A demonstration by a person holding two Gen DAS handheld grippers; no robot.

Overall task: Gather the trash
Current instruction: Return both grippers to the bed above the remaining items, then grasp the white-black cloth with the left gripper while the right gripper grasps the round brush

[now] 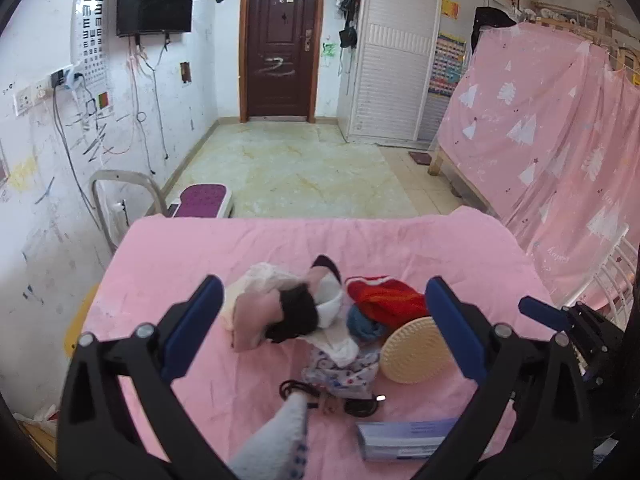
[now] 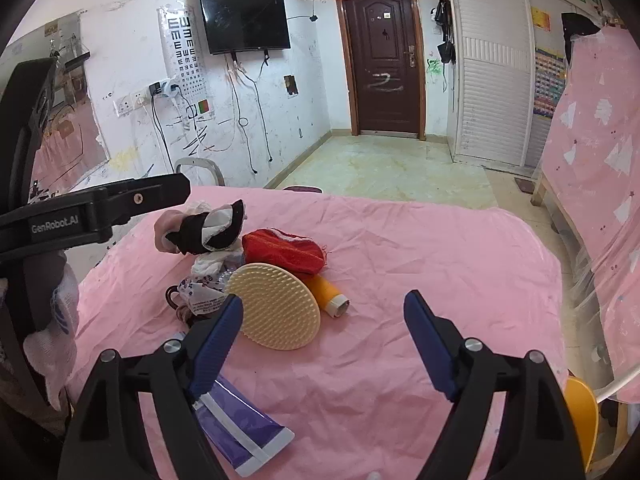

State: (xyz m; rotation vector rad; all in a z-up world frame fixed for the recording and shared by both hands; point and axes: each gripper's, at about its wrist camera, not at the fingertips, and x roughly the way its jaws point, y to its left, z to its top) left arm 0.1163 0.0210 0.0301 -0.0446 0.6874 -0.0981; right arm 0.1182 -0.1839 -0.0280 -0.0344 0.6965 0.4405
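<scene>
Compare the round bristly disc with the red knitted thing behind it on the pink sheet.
The cream bristle disc is a rigid flat round covered in short nubs; the red knit item is soft and crumpled with no set shape. The disc sits tilted, propped against the pile, while the knit lies slumped on the pink sheet. The disc is nearer the right claw. Both sit in the same clutter pile, held by neither claw.

I see a loose pile near the pink tabletop's left edge: crumpled white wrapper, printed packet, orange tube lying flat, tucked under the cream bristled disc. Purple box lies flat toward the near edge.
</scene>
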